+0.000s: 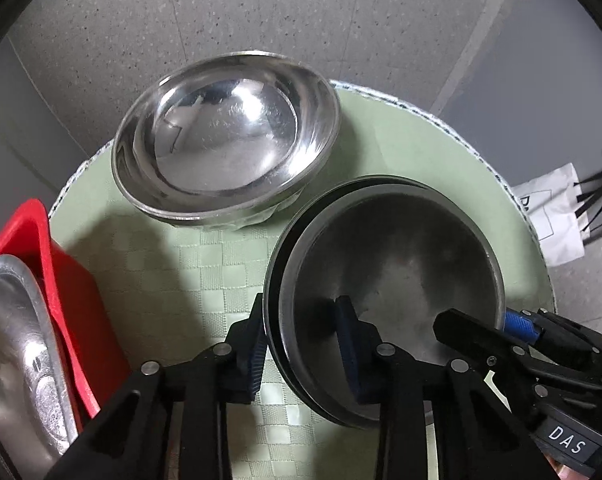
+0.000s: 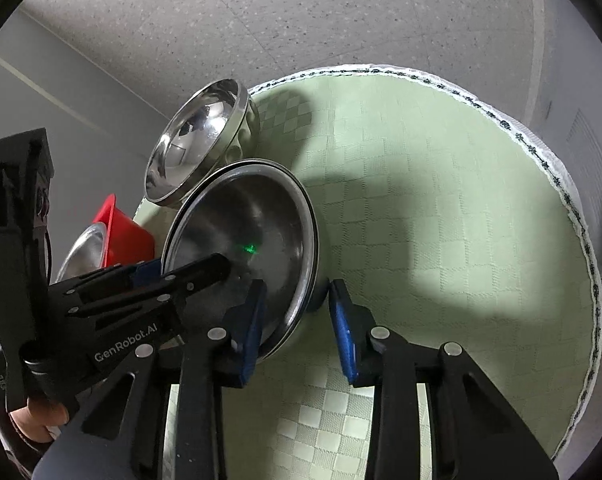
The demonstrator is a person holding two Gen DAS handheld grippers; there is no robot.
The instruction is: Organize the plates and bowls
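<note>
A stack of dull steel bowls (image 1: 401,248) (image 2: 253,216) sits on the round table's green checked cloth (image 1: 173,264). My left gripper (image 1: 301,300) straddles the stack's near left rim, one blue pad outside and one inside, shut on it. My right gripper (image 2: 297,284) clamps the opposite rim the same way and shows in the left wrist view as the right gripper (image 1: 477,320). The left gripper (image 2: 185,266) shows in the right wrist view, reaching over the stack's left rim. Behind the stack stands a shiny steel bowl (image 1: 225,140) (image 2: 197,148), apparently nested on another.
A red plastic bin (image 1: 61,264) (image 2: 121,236) at the table's left holds an oval steel dish (image 1: 17,360). A white paper bag (image 1: 553,216) lies on the floor beyond the table's right edge. Green cloth (image 2: 441,220) stretches to the right of the stack.
</note>
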